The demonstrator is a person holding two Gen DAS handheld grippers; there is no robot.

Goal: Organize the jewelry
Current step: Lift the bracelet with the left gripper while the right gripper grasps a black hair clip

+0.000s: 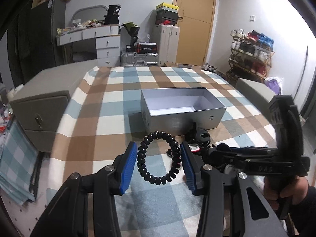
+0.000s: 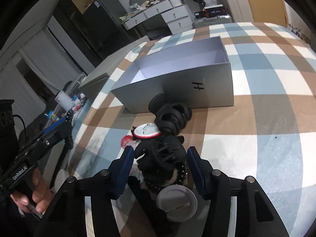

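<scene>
Left fingers [image 1: 131, 165] grip a coil hair tie [image 1: 159, 158], tilted downward

Both tools are matte black linkage frames with silver round-head pivot screws at the joints. The left gripper [image 1: 159, 165] ends in two long fingers faced with bright blue ribbed pads [image 1: 128, 168], and a pair of screws shows on each side. The right gripper [image 2: 158, 170] has the same build, its pads [image 2: 194, 169] a darker navy. Seen from the left wrist, the right tool's black body carries raised lettering and a tall curved bracket at its far end. Seen from the right wrist, the left tool bears small white lettering along its handle. A dark sleeve [image 1: 308, 213] covers the right wrist.
</scene>
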